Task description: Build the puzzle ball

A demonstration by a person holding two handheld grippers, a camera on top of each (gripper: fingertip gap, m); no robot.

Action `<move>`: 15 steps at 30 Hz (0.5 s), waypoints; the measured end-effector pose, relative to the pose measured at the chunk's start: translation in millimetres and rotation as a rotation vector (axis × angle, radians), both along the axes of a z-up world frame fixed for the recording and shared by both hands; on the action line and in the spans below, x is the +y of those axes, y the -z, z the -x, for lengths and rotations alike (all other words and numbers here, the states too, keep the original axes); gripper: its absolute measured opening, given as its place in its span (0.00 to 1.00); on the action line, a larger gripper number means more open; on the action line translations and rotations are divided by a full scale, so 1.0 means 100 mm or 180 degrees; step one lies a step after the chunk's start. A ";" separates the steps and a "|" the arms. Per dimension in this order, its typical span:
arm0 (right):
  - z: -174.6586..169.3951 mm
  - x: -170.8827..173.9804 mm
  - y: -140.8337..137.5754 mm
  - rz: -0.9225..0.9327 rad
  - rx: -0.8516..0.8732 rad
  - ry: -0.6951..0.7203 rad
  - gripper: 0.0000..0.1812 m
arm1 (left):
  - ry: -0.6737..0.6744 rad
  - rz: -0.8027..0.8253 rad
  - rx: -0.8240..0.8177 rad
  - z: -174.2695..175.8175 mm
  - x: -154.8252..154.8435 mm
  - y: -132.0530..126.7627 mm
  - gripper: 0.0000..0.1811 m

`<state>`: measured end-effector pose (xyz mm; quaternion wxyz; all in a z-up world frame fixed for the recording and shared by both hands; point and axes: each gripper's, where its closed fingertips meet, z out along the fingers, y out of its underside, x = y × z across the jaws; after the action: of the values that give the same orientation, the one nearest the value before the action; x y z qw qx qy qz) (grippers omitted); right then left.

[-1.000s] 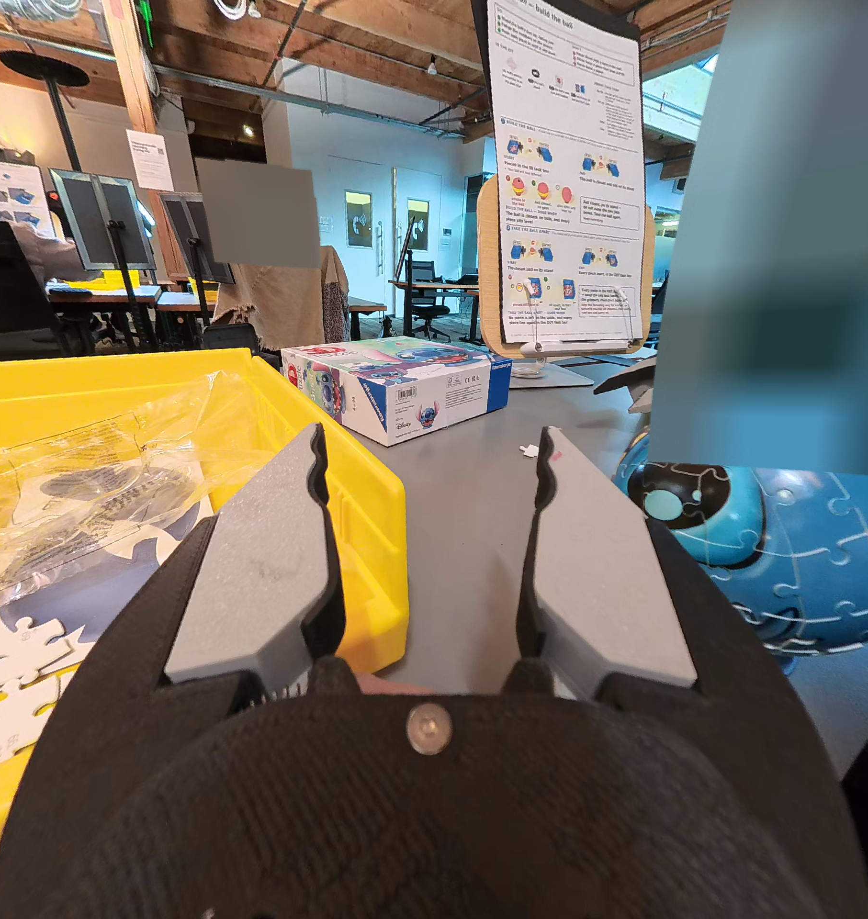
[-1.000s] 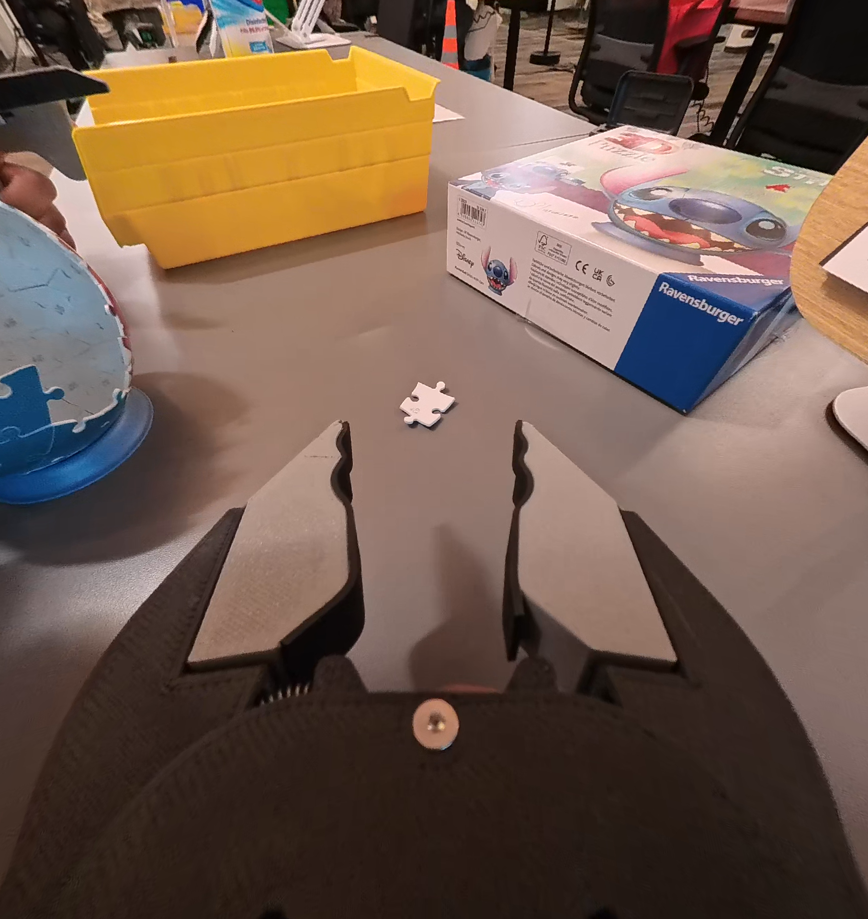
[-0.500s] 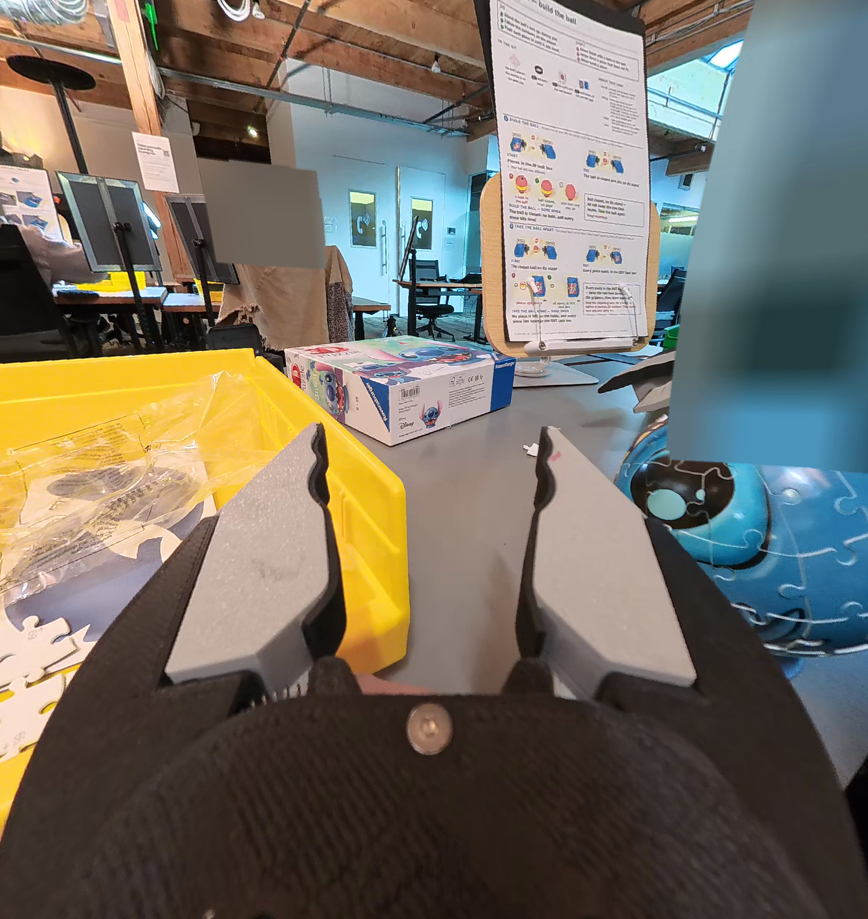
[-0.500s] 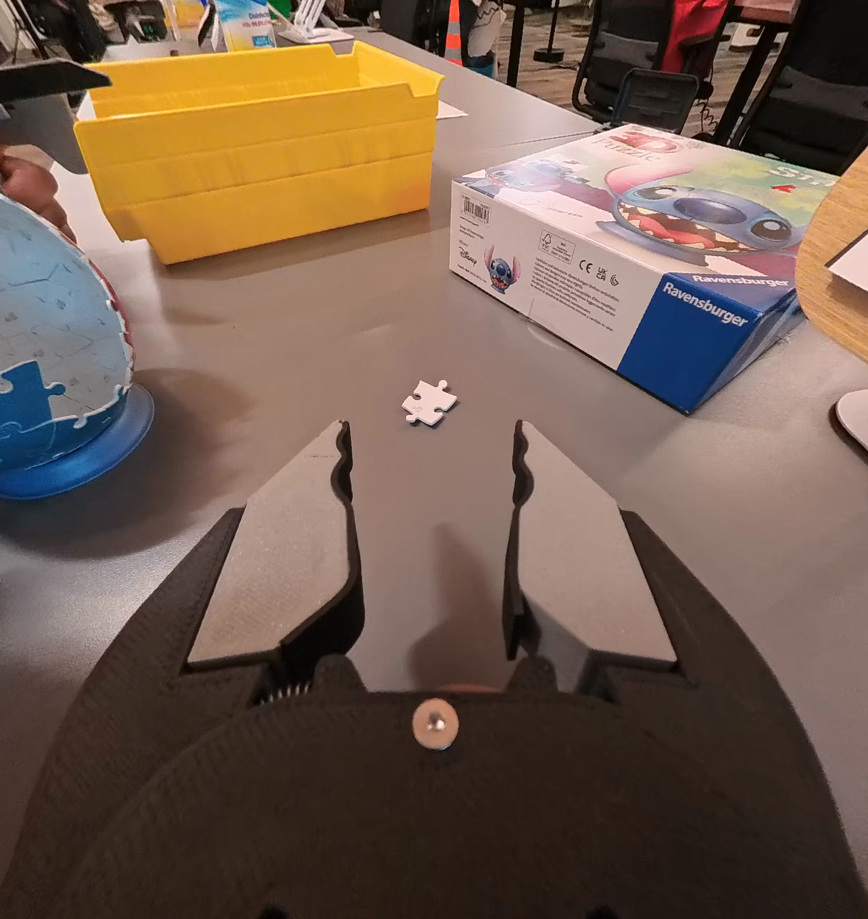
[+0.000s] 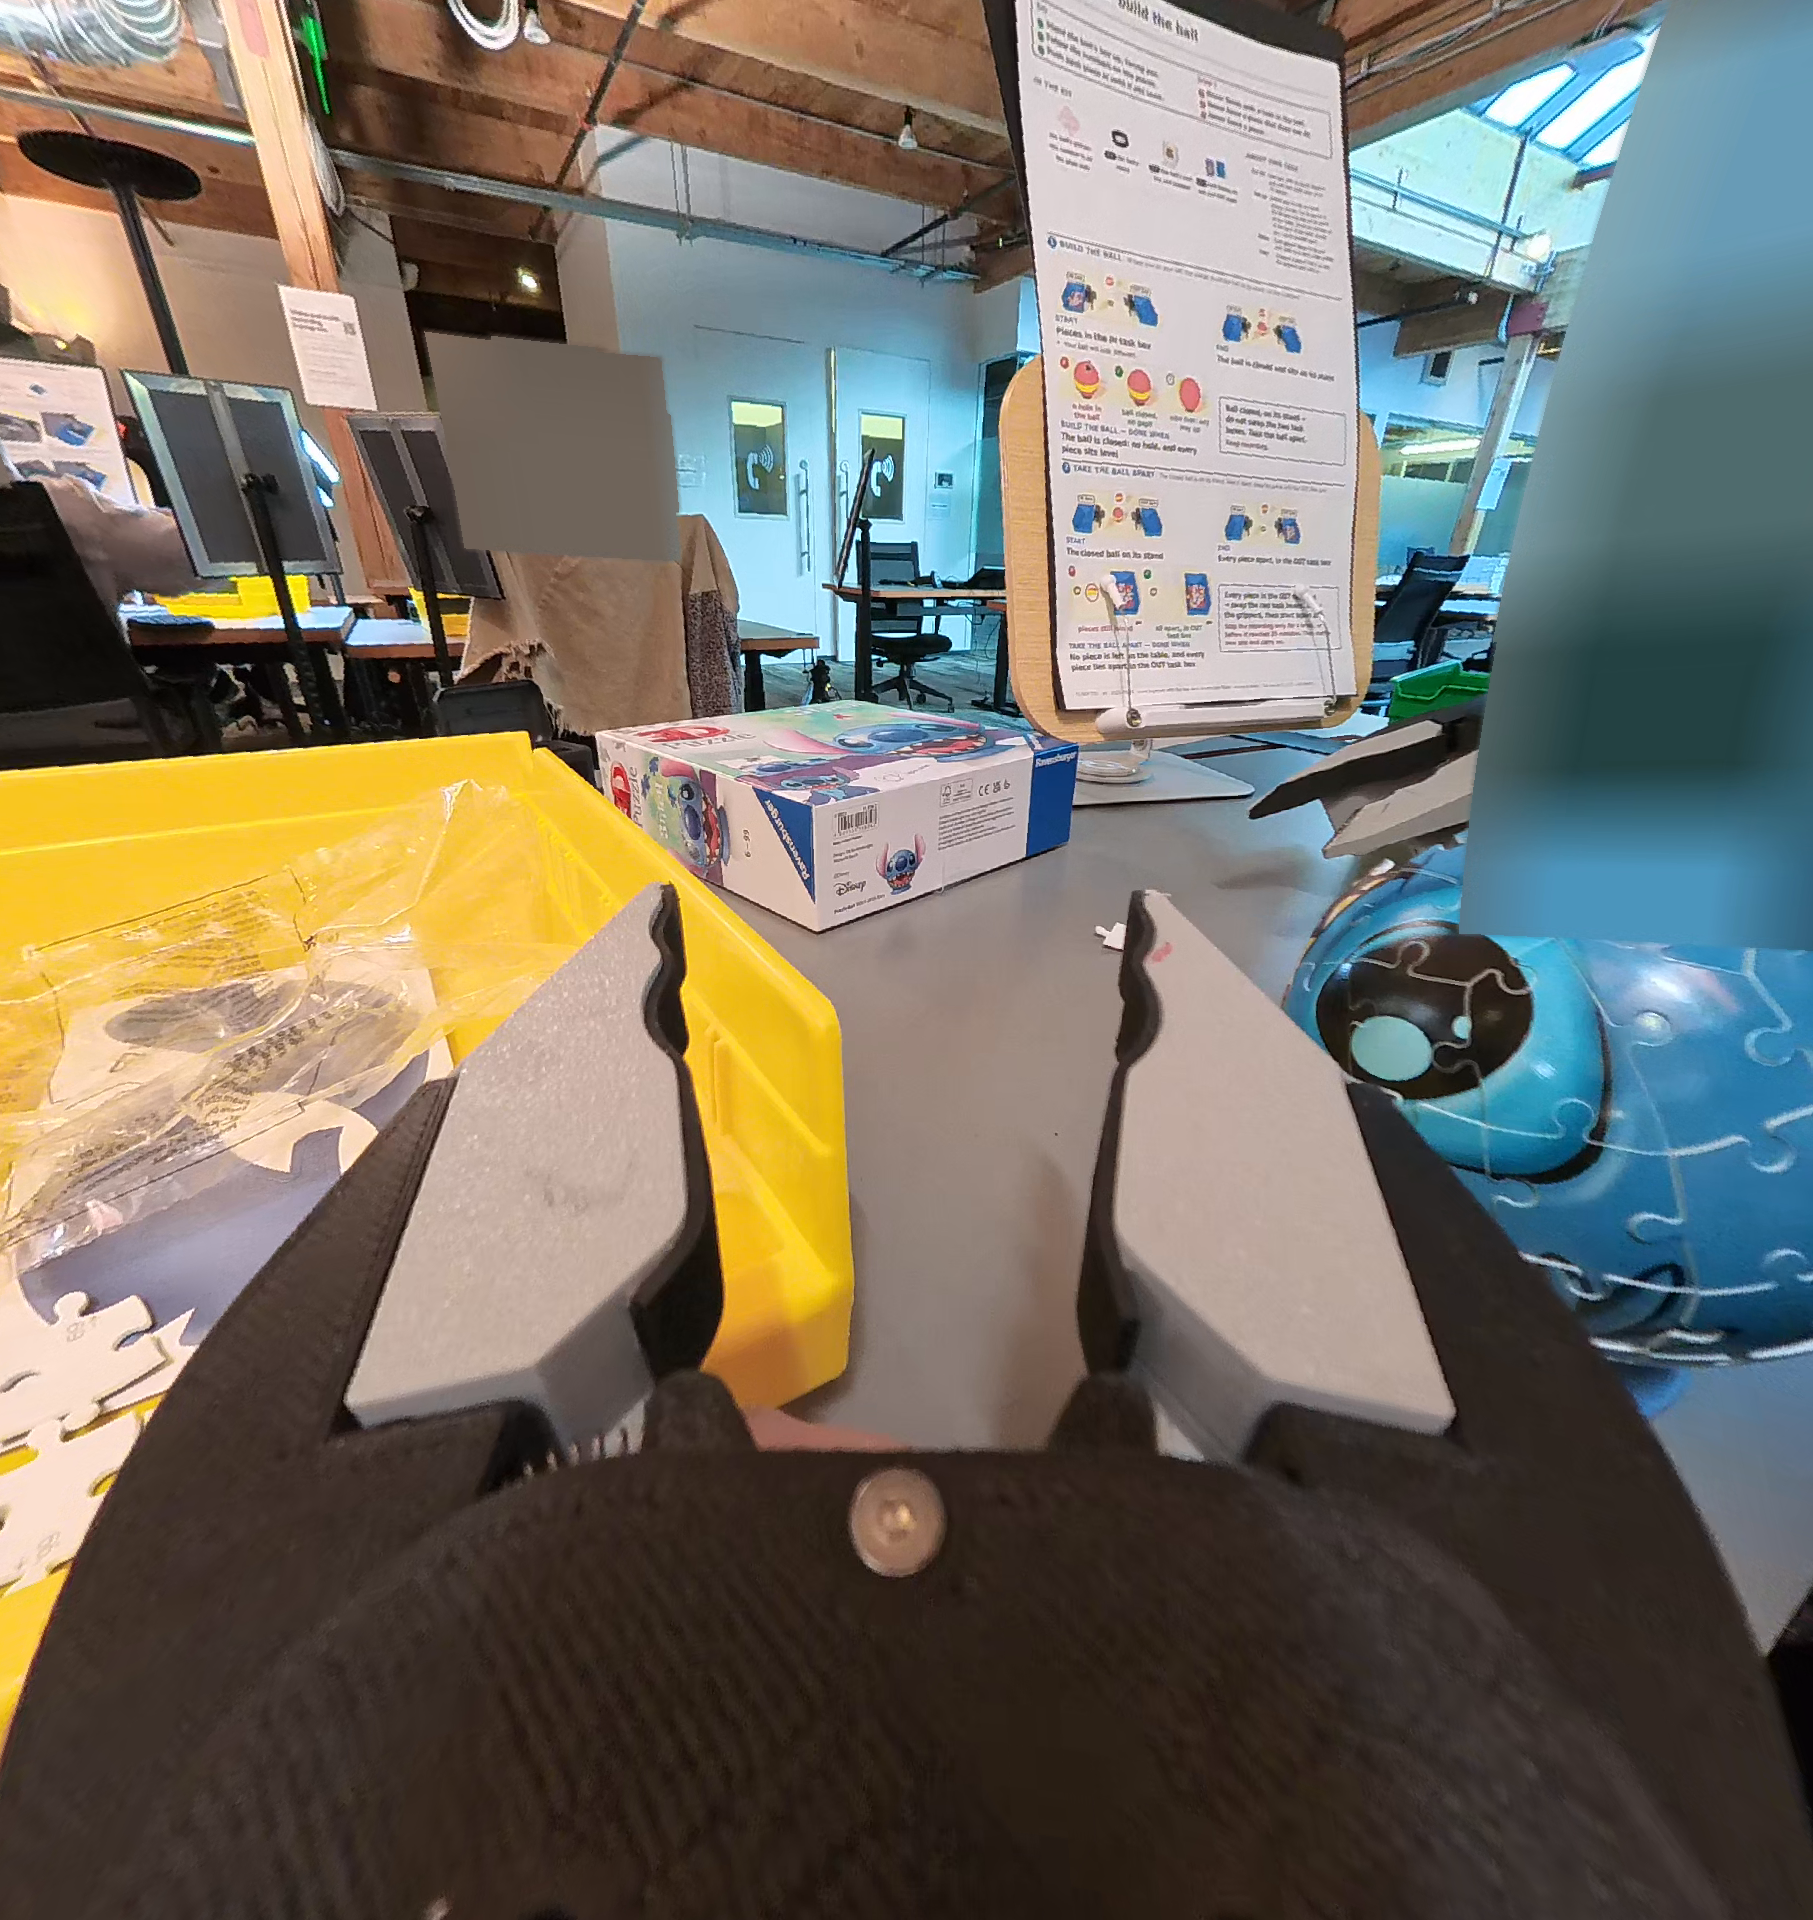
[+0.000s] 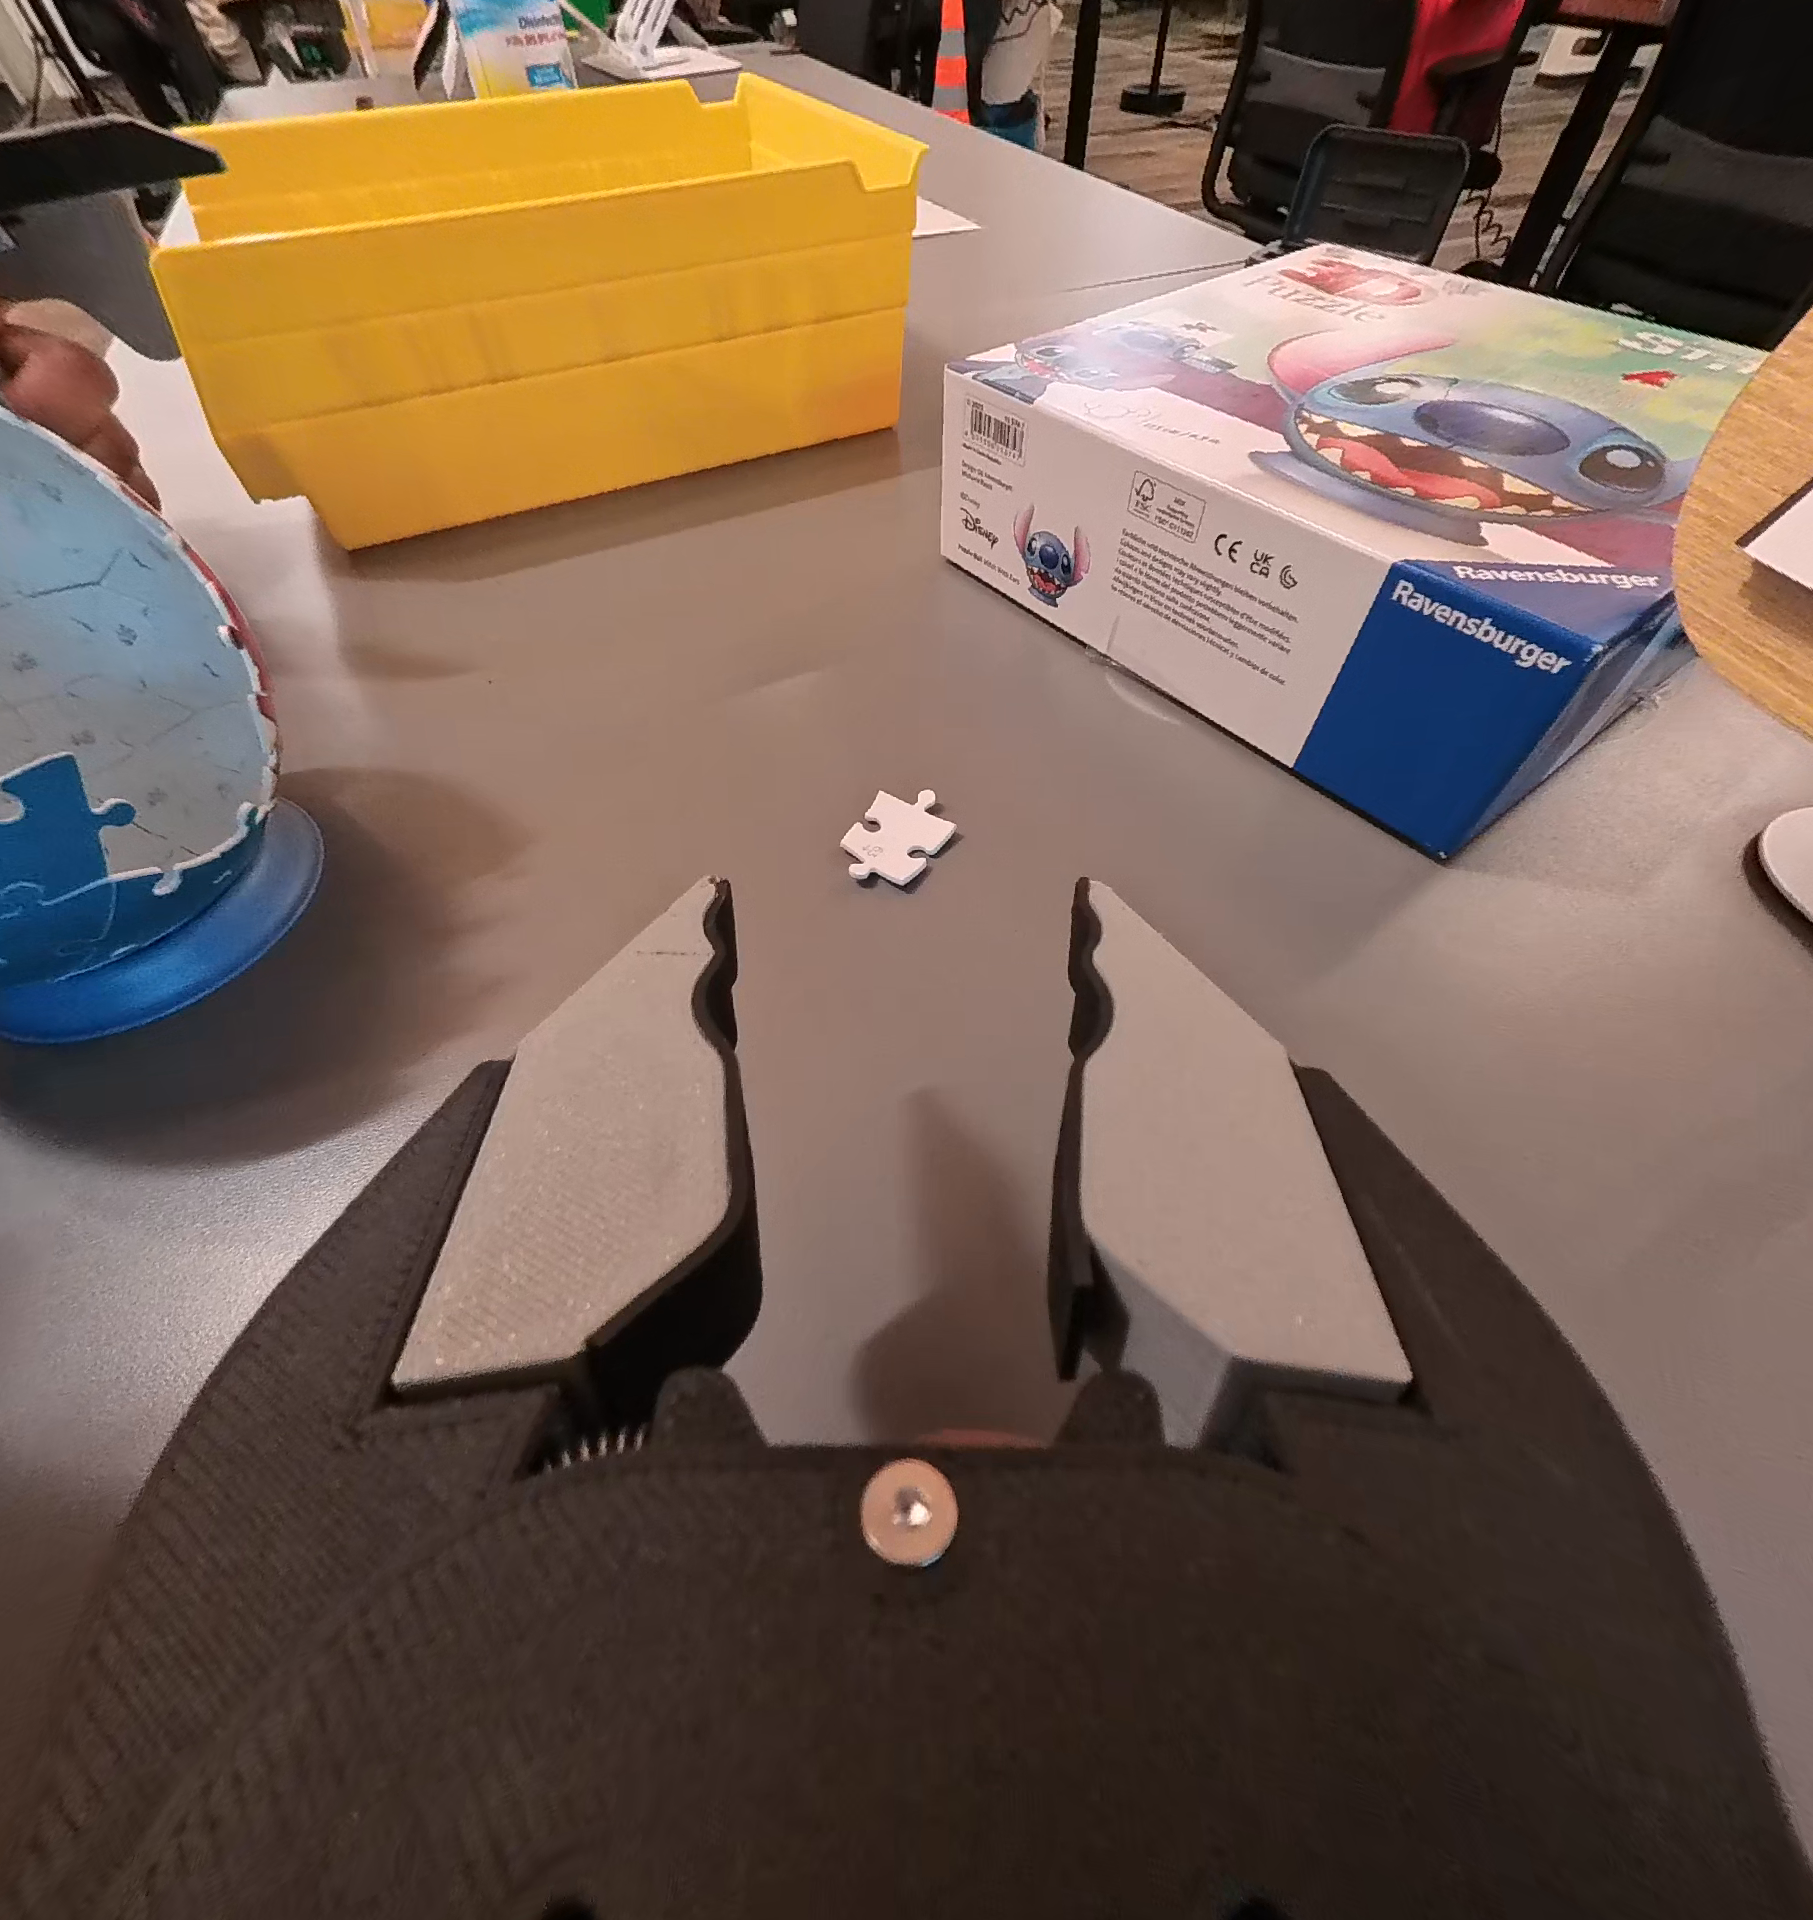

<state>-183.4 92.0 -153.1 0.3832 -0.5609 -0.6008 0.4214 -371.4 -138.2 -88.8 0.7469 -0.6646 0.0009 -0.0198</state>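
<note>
The blue puzzle ball (image 6: 81, 727) stands on its blue ring stand (image 6: 154, 982) at the left of the right wrist view; it also shows at the right of the left wrist view (image 5: 1629, 1132). A single white puzzle piece (image 6: 898, 836) lies face down on the grey table, just ahead of my right gripper (image 6: 900, 902), which is open and empty. My left gripper (image 5: 900, 914) is open and empty, between the yellow bin (image 5: 756, 1101) and the ball. Loose white pieces (image 5: 40, 1392) lie in the bin.
The puzzle box (image 6: 1328, 540) lies to the right of the piece, also seen ahead in the left wrist view (image 5: 840, 821). An instruction sheet on a stand (image 5: 1193, 395) is behind it. A crumpled plastic bag (image 5: 216, 997) fills the bin. A hand (image 6: 60, 405) shows behind the ball. The right tips stand about 9 cm off the single white puzzle piece (image 6: 898, 836).
My right gripper has crept slightly forward toward the white piece. The left wrist view has shifted a little; both grippers stay open.
</note>
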 end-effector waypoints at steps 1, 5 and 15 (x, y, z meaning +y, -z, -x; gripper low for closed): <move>0.00 0.00 0.00 -0.0010 -0.0001 -0.0001 0.34 | 0.0001 0.0001 -0.0002 0.00 0.00 0.00 0.46; 0.00 -0.01 0.01 -0.0021 -0.0011 -0.0006 0.34 | 0.0002 0.0016 -0.0015 0.00 0.01 0.01 0.46; 0.00 -0.02 0.02 -0.0054 -0.0028 -0.0015 0.34 | -0.0013 0.0023 -0.0010 0.01 0.01 0.01 0.45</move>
<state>-183.8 90.4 -154.7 0.3844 -0.5581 -0.6073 0.4147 -372.1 -137.3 -89.7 0.7446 -0.6673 -0.0017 -0.0192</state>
